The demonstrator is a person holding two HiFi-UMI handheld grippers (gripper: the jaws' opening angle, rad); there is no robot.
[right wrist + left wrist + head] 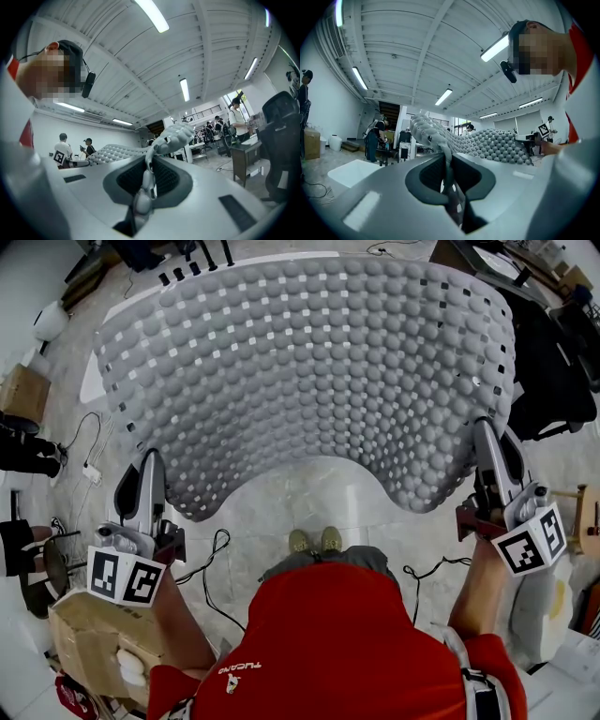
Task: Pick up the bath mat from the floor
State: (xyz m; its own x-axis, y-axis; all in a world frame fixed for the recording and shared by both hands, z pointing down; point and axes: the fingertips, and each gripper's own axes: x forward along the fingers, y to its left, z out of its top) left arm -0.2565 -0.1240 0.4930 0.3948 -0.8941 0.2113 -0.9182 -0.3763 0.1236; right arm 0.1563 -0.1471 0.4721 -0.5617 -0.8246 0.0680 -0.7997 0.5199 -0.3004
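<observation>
A grey bath mat (309, 381) covered in round bumps hangs spread out in the air in front of me, off the pale floor. My left gripper (150, 474) is shut on the bath mat's near left corner, its edge pinched between the jaws (447, 173). My right gripper (487, 442) is shut on the near right corner, a strip of the mat (150, 178) squeezed between its jaws. In both gripper views the mat stretches level from one gripper across to the other.
Cardboard boxes (89, 638) sit at my lower left and another box (23, 390) at the left edge. Black cables (211, 568) run over the floor near my shoes (314, 540). A dark office chair (553, 381) stands at the right. Other people (375, 138) work in the room.
</observation>
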